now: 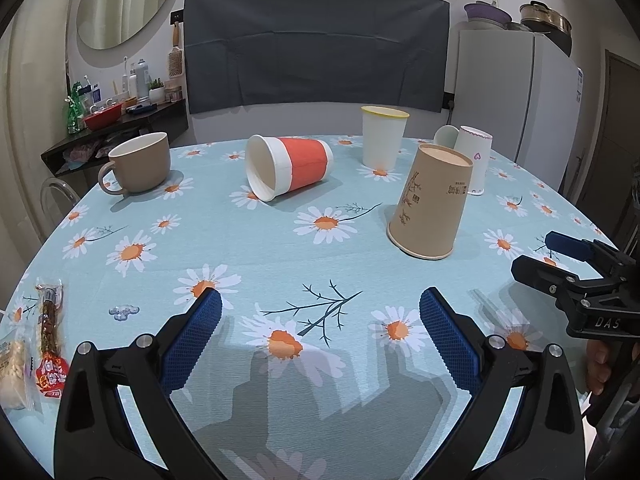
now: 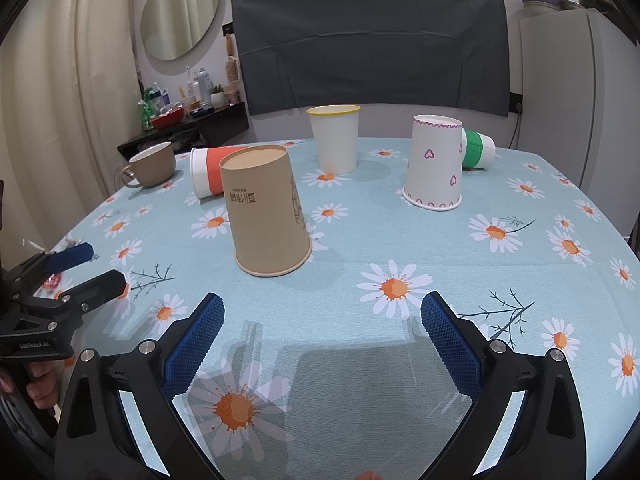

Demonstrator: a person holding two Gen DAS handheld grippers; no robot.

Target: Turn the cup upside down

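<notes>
In the left wrist view, the left gripper (image 1: 320, 312) hangs over the daisy-printed light-blue tablecloth (image 1: 240, 248) with its blue-padded jaws spread wide and nothing between them. Ahead and to its right, the brown kraft paper cup (image 1: 432, 204) stands mouth-down on the cloth, printed text inverted. Further ahead and slightly left, a white paper cup with an orange-red sleeve (image 1: 290, 166) lies on its side, mouth toward the camera. Far ahead to the left sits a beige ceramic mug (image 1: 140, 162); beyond the brown cup stands an upright white cup with a yellow rim (image 1: 382, 138). A white paper cup with pink hearts (image 1: 474, 164) is half hidden behind the brown cup, and only a pale rounded edge of something shows beside it, too little to identify. At the near left, two snack packets (image 1: 48, 344) are partly cut off by the frame. The right gripper (image 1: 536, 258) enters at the right edge, its jaws apart.

In the right wrist view, the right gripper (image 2: 322, 312) is likewise wide open and empty. The brown cup (image 2: 268, 210) sits ahead and left of it, covering much of the orange-sleeved cup (image 2: 208, 172). Here the heart cup (image 2: 436, 162) shows fully, mouth-down, and behind it lies a green-banded white cup (image 2: 478, 152) on its side. The left gripper (image 2: 90, 266) shows at the left edge, jaws parted.
</notes>
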